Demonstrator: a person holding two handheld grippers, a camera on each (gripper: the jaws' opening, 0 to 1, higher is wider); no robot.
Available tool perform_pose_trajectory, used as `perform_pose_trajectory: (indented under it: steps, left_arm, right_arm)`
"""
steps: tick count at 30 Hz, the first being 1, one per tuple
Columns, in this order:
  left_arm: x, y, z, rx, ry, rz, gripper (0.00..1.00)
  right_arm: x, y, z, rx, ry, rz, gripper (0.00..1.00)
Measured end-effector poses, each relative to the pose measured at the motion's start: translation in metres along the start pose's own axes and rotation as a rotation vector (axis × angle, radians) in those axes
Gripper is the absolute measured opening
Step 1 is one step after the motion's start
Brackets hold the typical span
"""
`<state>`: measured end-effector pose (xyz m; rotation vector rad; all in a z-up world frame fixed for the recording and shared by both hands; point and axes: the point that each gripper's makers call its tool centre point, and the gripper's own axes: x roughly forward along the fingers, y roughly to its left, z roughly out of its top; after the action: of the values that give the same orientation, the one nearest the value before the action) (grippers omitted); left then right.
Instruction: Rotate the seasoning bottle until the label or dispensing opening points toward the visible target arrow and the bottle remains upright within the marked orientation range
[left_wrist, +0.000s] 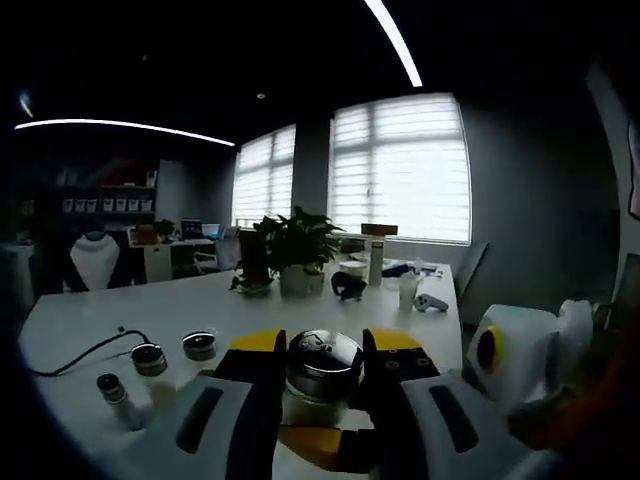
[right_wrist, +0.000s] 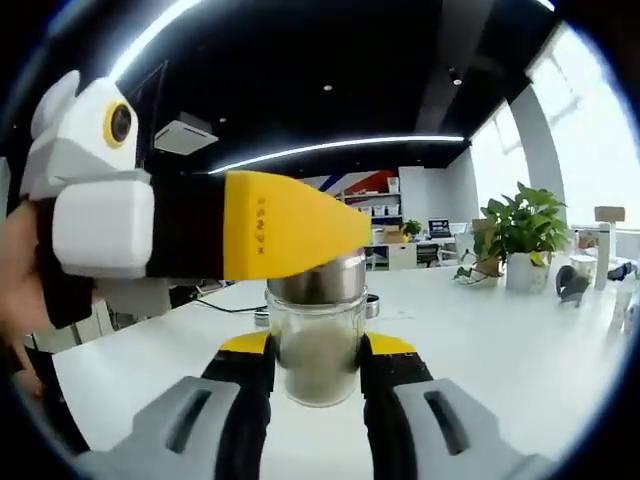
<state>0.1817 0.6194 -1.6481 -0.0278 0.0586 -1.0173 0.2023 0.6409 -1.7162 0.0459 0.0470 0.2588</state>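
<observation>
A: What did the left gripper (left_wrist: 325, 372) look like?

B: Pale grey jaws, each with a dark slot, turning black and then yellow at the tips. In the right gripper view, at ten o'clock, its white body carried a yellow ring round a dark centre, and faint lettering ran along the yellow pad.

A: And the right gripper (right_wrist: 318, 360)?

B: The same build: grey slotted jaws, black inner faces, yellow caps.

Upright clear glass seasoning bottle (right_wrist: 318, 345) with a steel lid, holding pale powder.
</observation>
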Motion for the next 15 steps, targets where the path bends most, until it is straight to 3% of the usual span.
perform_pose_trajectory:
  steps: [3, 6, 9, 15]
  left_arm:
    - [-0.0006, 0.0005, 0.0018, -0.021, -0.034, 0.020, 0.24]
    - [0.0000, -0.0004, 0.0043, 0.002, -0.049, 0.030, 0.24]
    - [0.0004, -0.0001, 0.0040, 0.009, -0.046, 0.024, 0.24]
    - [0.0012, -0.0027, 0.0056, 0.035, -0.050, 0.004, 0.26]
  right_arm:
    - [-0.0017, -0.0009, 0.0002, 0.029, -0.003, 0.003, 0.31]
    - [-0.0027, -0.0003, 0.0012, 0.024, -0.003, 0.004, 0.30]
    - [-0.0044, -0.0051, 0.0013, -0.059, 0.016, -0.009, 0.30]
    - [-0.0045, -0.0048, 0.0035, -0.042, 0.011, -0.001, 0.30]
